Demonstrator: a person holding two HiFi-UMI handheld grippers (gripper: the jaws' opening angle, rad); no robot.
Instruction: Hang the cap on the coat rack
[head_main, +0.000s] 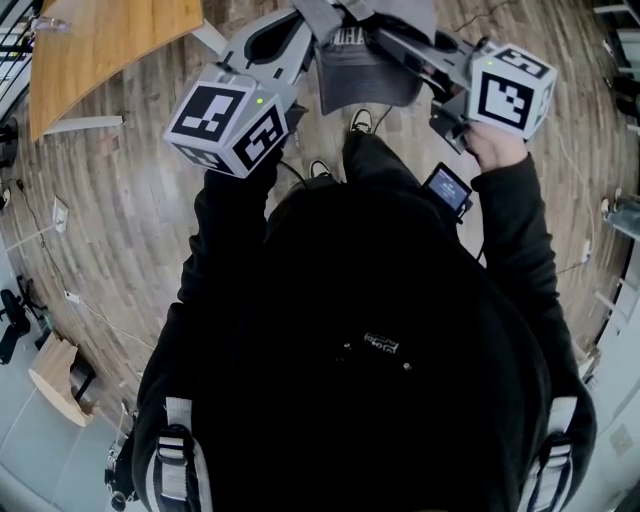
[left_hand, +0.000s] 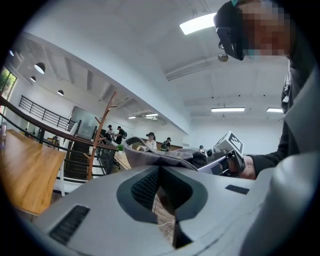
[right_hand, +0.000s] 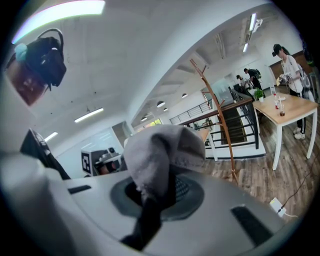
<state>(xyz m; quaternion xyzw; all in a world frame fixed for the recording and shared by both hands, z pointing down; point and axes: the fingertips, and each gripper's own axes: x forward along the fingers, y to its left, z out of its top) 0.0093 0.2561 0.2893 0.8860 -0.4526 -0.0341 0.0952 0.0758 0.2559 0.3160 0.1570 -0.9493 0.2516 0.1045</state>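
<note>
Plainly the job was only part done: the cap (head_main: 365, 70) was off the ground and carried over the wooden floor (head_main: 130, 230) in front of the person, not yet on any peg. The right gripper (right_hand: 157, 192) was clamped on it, with grey cloth and a dark strap bunched between its jaws. The left gripper (left_hand: 160, 187) had its jaws apart, floor showing through the gap, and the cap's edge lay just past their tips; it seemed to steady the cap, not to grasp it. The coat rack (right_hand: 226, 136) stood well apart, at the floor's far edge by the stair railing, its branches bare. What remained, by my reading, was the walk across and setting the cap over a branch.
</note>
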